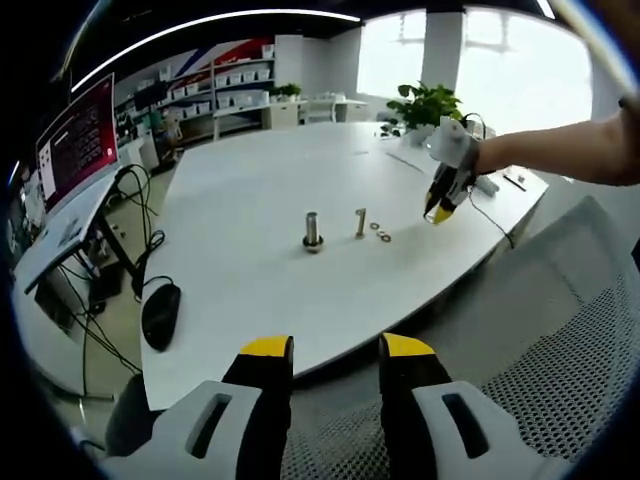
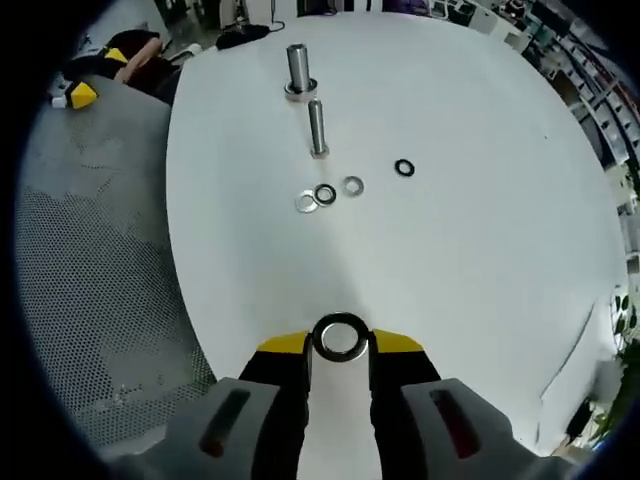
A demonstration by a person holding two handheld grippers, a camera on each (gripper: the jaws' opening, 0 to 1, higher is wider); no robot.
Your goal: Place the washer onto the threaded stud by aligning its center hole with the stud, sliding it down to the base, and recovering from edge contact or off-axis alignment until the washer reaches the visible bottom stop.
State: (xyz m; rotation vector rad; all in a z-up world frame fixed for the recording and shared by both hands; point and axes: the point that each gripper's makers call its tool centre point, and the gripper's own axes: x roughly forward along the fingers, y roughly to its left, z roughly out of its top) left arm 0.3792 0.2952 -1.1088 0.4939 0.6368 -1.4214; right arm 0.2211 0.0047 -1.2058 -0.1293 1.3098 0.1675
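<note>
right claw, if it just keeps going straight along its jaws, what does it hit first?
Likely the cluster of three loose washers on the table, then the smaller stud behind them. The right claw already holds a washer. Its height over the table is unclear.

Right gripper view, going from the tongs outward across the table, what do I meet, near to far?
Large washer held in the right tongs → cluster of three small washers → shorter stud → taller stud with a base.

office/lab | white table [image 1: 240,210] | monitor [image 1: 75,140] | bin shelves [image 1: 235,85] | potted plant [image 1: 425,105]
</note>
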